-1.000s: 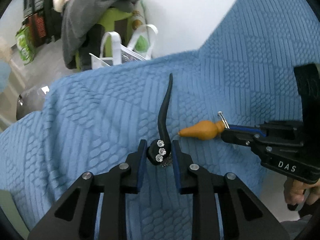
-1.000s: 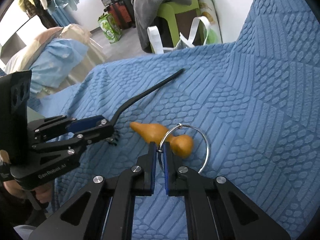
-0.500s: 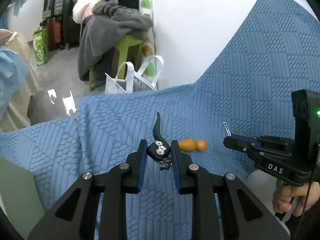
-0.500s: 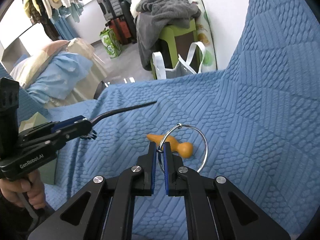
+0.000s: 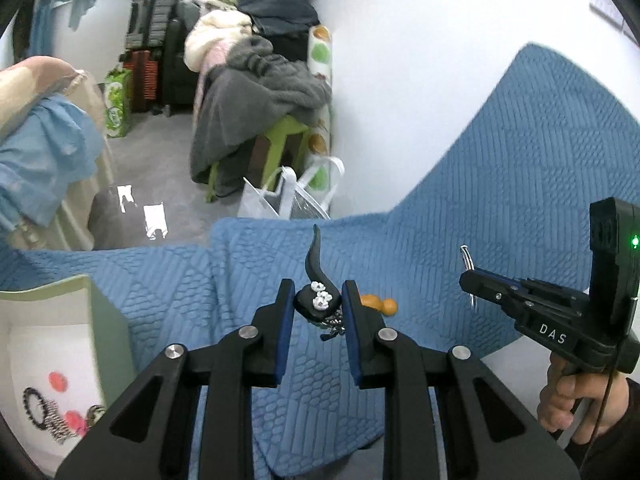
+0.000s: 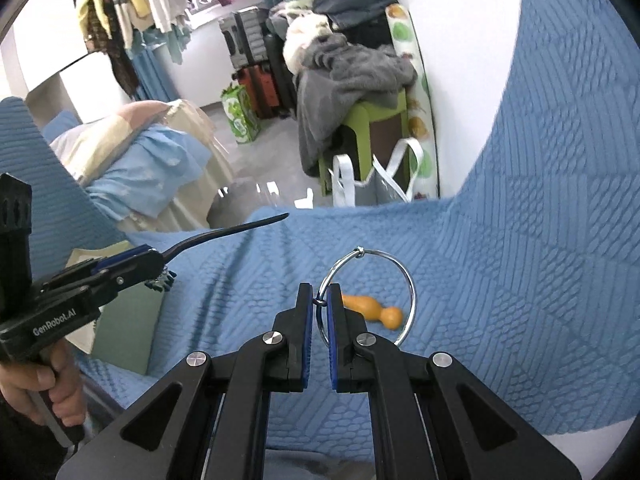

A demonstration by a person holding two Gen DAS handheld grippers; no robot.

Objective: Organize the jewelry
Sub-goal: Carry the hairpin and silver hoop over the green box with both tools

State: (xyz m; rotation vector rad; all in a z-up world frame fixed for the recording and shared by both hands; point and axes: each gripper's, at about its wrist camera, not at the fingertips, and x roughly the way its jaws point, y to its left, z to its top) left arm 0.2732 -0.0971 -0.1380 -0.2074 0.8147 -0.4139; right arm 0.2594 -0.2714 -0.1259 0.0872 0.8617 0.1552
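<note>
Left claw (image 5: 314,306) is clamped on a black hair clip (image 5: 319,298), lifted above the blue quilt (image 5: 500,200). Right claw (image 6: 319,312) pinches a metal ring (image 6: 408,284), probably airborne, above an orange gourd charm (image 6: 370,310) mid-quilt.

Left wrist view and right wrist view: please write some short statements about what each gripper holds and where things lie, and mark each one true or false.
1. The left gripper holds a black hair stick with white flowers. True.
2. The right gripper is open and holds nothing. False: it is shut on a metal ring.
3. The orange gourd lies on the blue blanket. True.
4. The green box stands to the right gripper's right. False: it stands at the left gripper's side.
</note>
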